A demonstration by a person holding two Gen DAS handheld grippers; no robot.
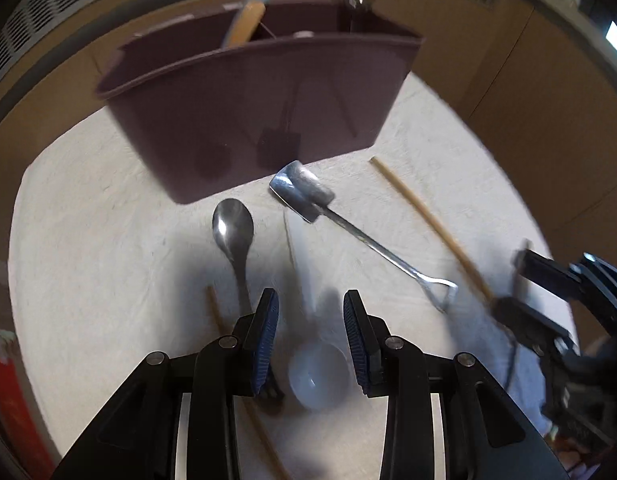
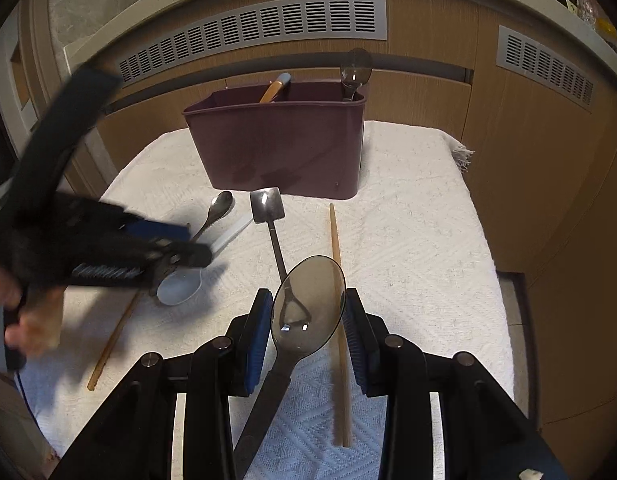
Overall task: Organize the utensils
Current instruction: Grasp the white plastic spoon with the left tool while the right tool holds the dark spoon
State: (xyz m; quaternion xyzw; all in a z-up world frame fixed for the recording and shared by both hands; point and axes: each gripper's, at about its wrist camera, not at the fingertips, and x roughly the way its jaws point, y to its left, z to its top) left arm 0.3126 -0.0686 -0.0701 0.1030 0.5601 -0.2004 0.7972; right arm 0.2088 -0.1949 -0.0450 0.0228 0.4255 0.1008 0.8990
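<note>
The right gripper [image 2: 306, 320] grasps a dark translucent plastic spoon [image 2: 308, 304] by its bowl; the left gripper [image 1: 310, 336] hangs released over a white plastic spoon [image 1: 318, 376]. The maroon plastic caddy [image 2: 280, 140] stands beyond. Risk: the smooth bowl could slip or pivot between the pads during transfer.

Utensils lie scattered before the maroon caddy [image 2: 280, 140] — smoky spoon [image 2: 308, 304] nearest.

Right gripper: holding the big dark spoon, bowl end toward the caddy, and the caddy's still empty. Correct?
Not quite. The purple caddy is not empty: a wooden-handled utensil and a dark spoon already stand in it, as the right wrist view shows. The rest holds: the right gripper has the big dark spoon between its fingers, bowl end toward the caddy.
</note>
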